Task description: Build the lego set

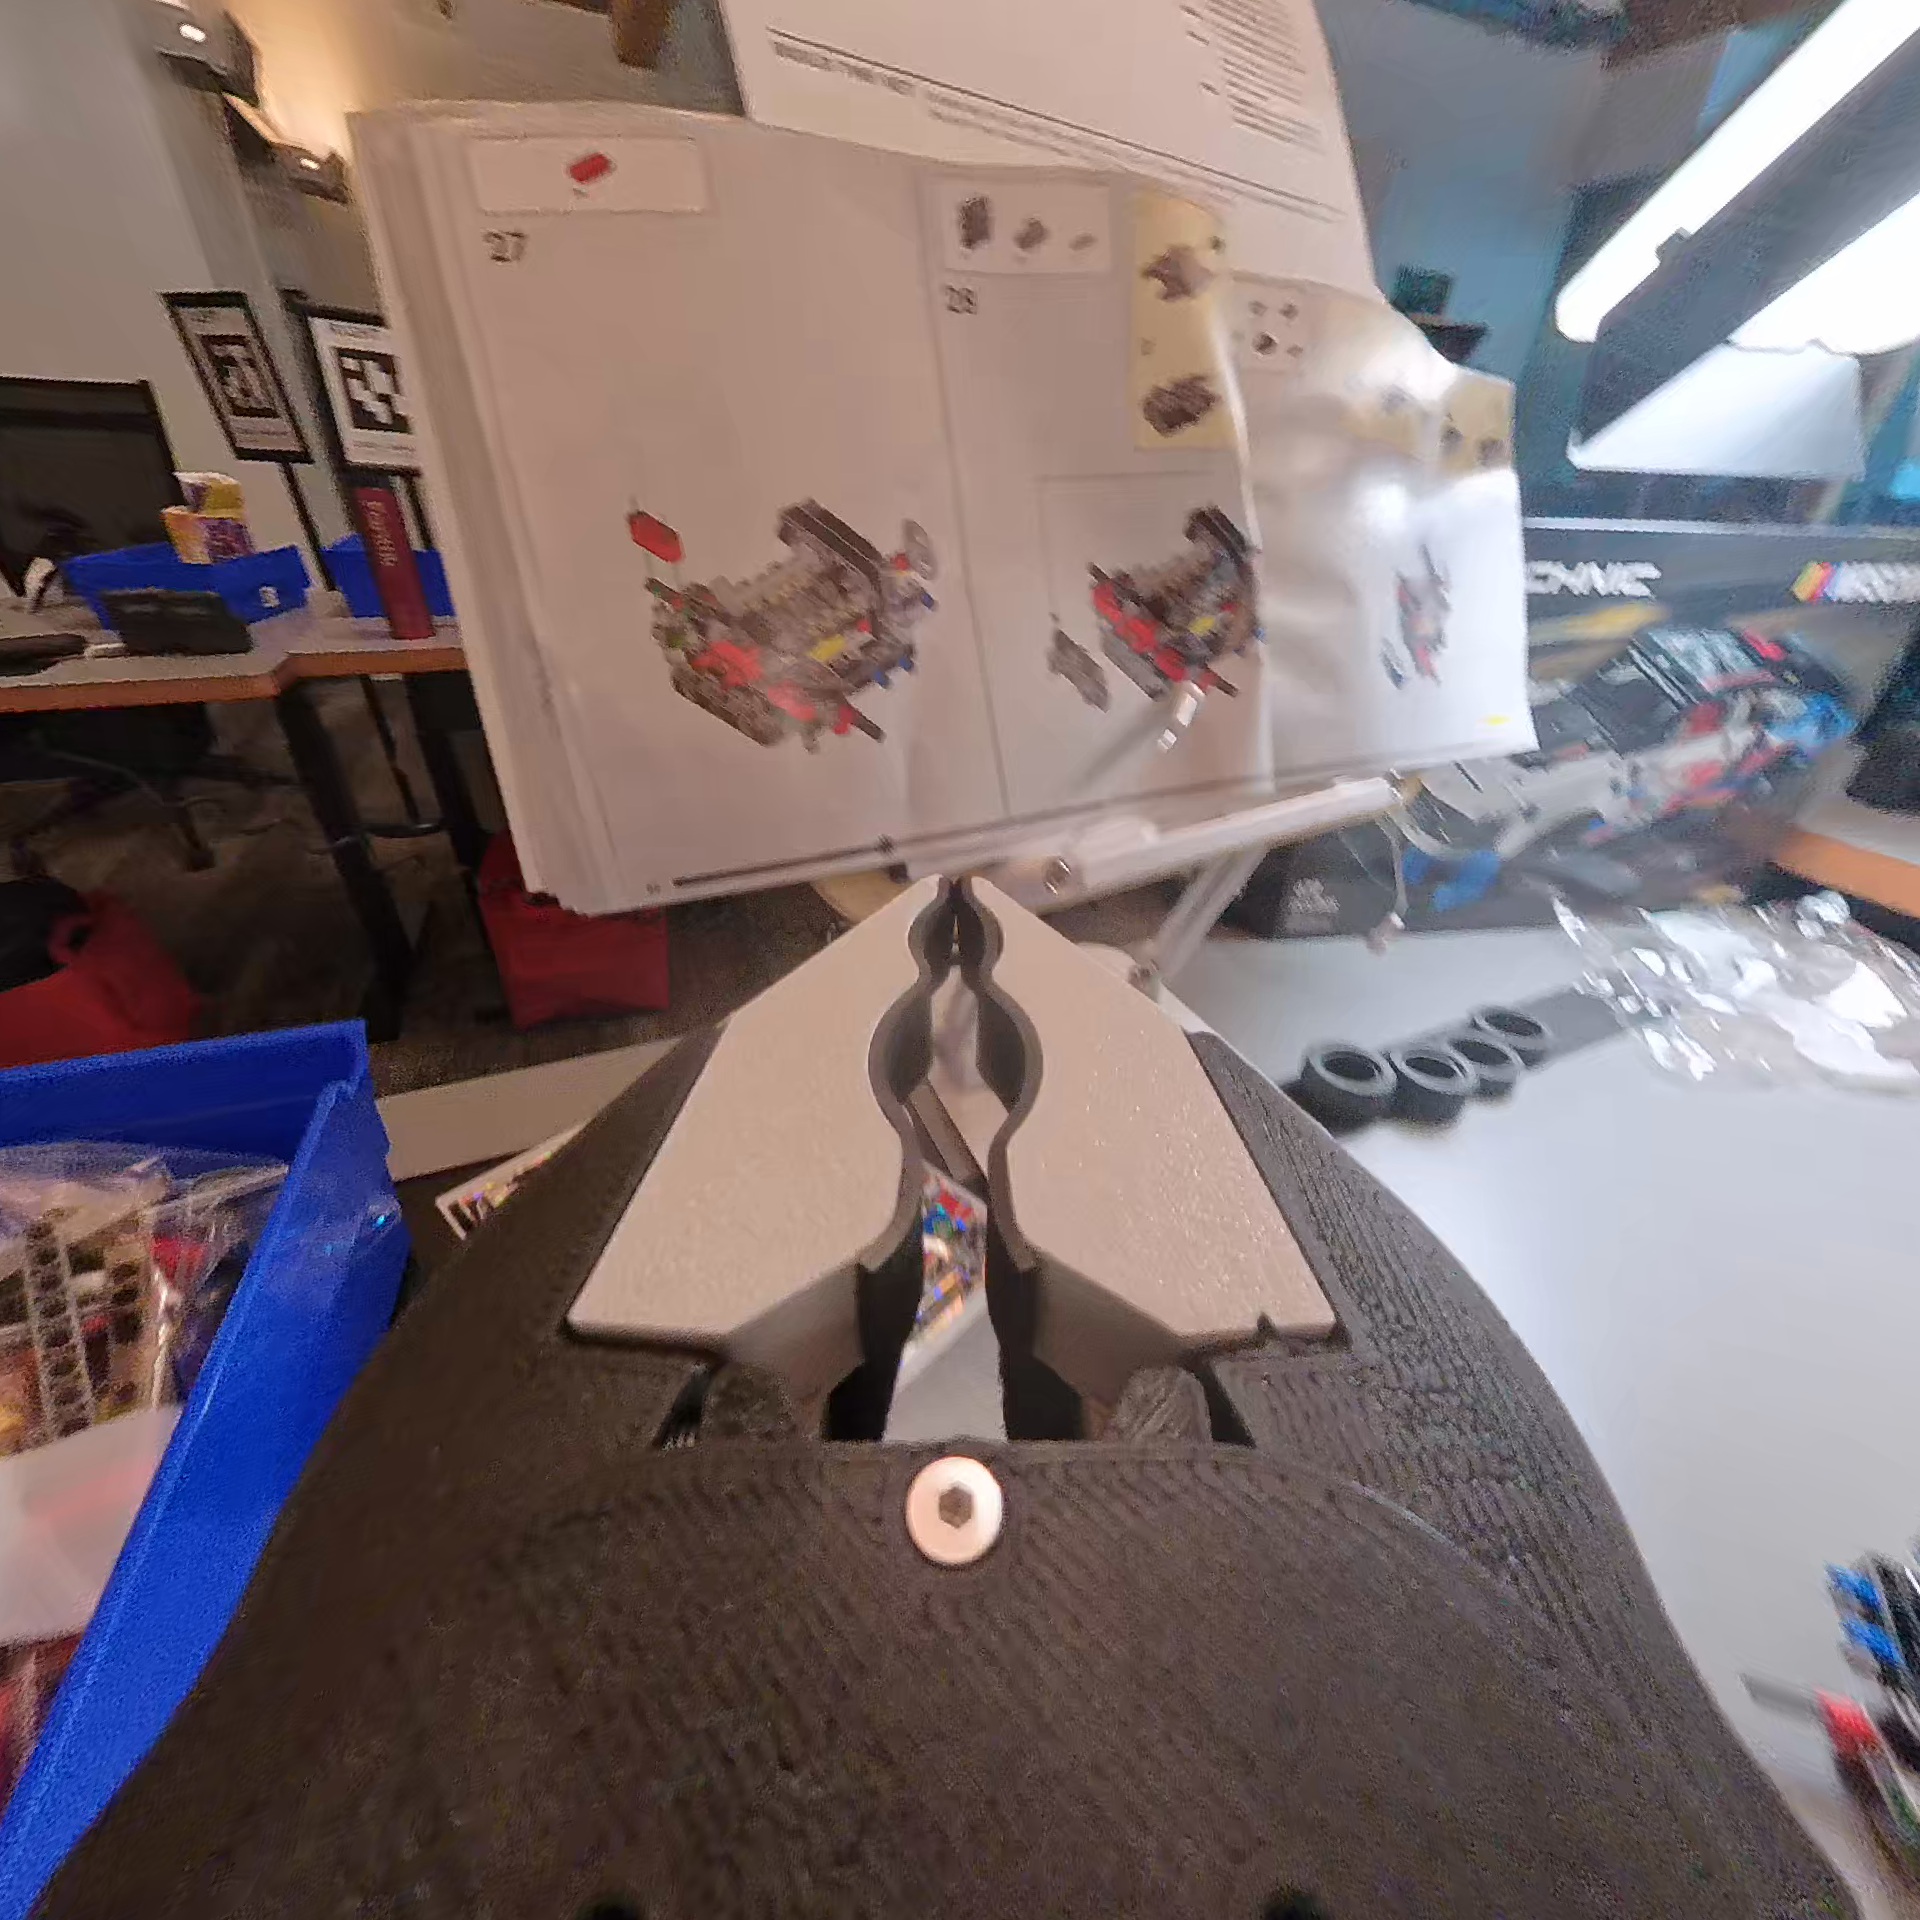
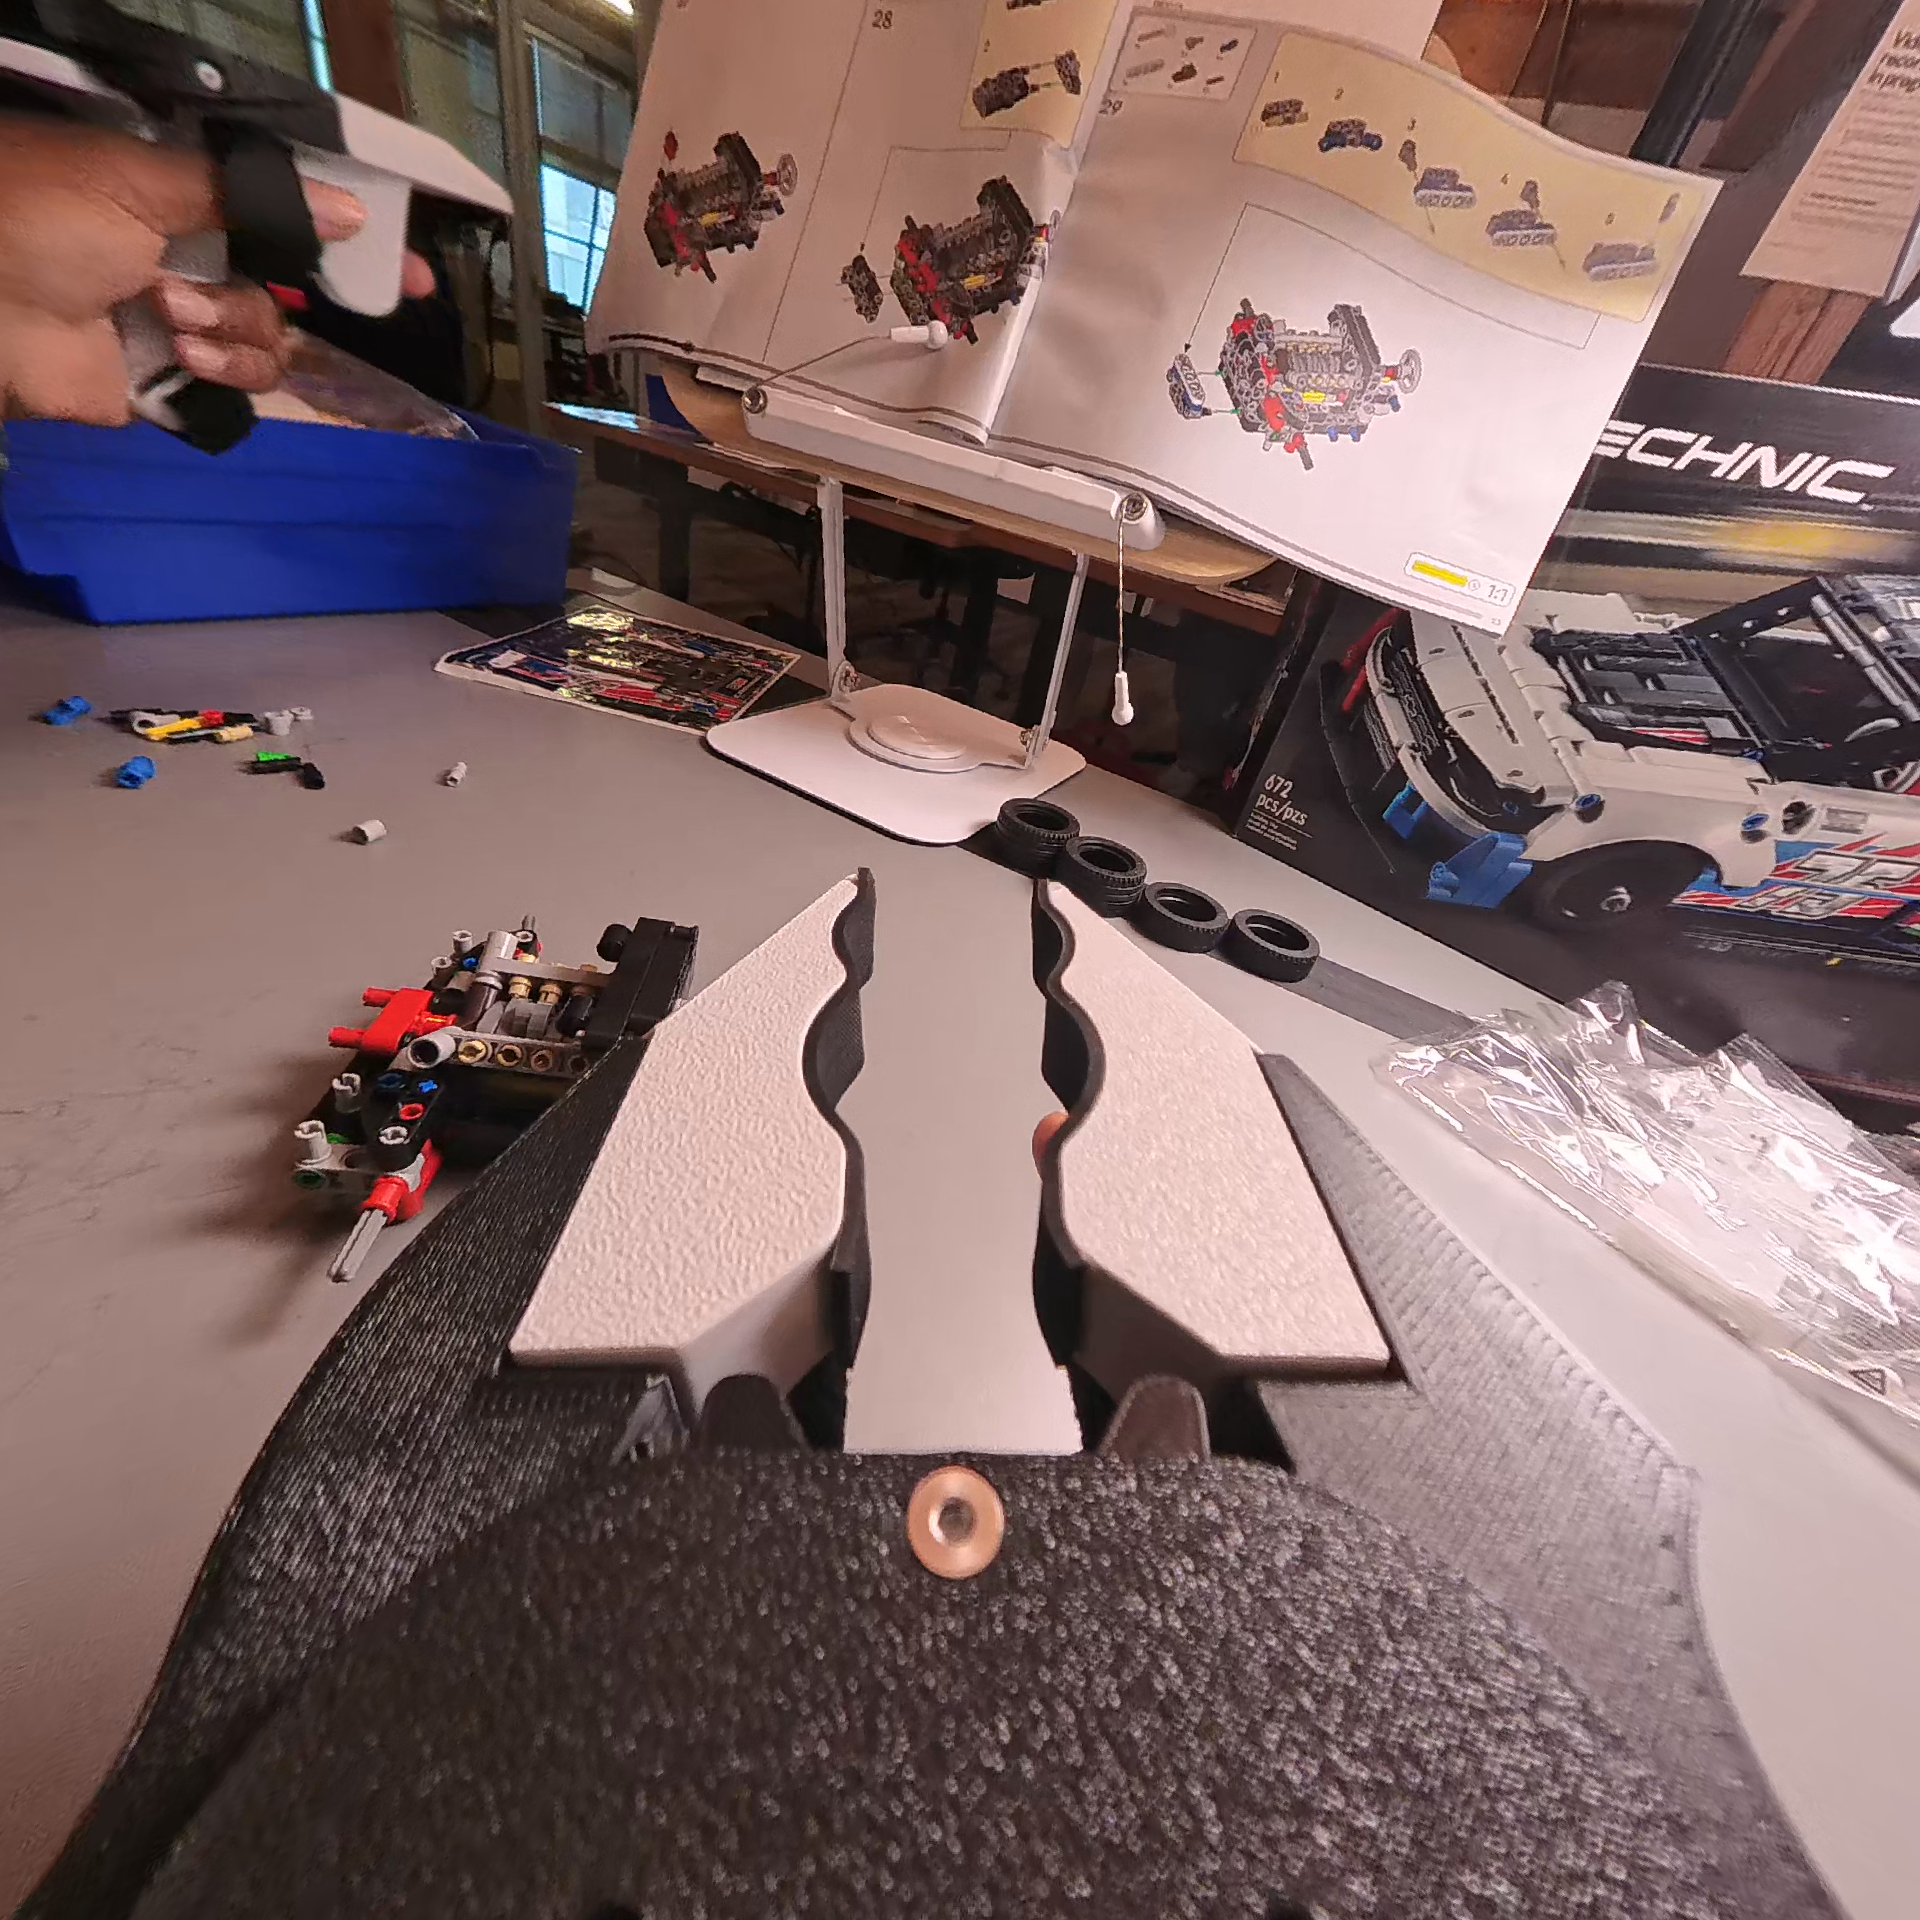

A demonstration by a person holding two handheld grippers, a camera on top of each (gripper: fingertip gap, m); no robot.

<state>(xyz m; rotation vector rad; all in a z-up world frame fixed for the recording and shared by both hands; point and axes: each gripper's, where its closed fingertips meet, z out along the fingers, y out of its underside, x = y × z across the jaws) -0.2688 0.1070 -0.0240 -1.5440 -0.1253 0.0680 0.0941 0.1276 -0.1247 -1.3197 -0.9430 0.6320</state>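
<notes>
My left gripper (image 1: 954,896) is shut with its tips together and nothing visible between them. It is raised and points at the open instruction booklet (image 1: 831,520) on its stand. In the right wrist view a hand holds it at the far upper left (image 2: 364,223), above the blue bin (image 2: 291,509). My right gripper (image 2: 951,894) is open and empty, low over the grey table (image 2: 208,1351). A partly built lego assembly (image 2: 499,1029) of black, grey and red parts lies on the table just left of its left finger. The booklet (image 2: 1247,260) stands behind.
Several black tyres (image 2: 1153,904) sit in a row ahead of my right gripper. The white booklet stand (image 2: 904,748), a sticker sheet (image 2: 623,665) and loose small pieces (image 2: 197,727) lie farther back. The set's box (image 2: 1662,779) and crumpled plastic bags (image 2: 1662,1164) are at right. The blue bin (image 1: 260,1299) holds bagged parts. The left gripper's tips are roughly 40 centimetres from the right gripper's.
</notes>
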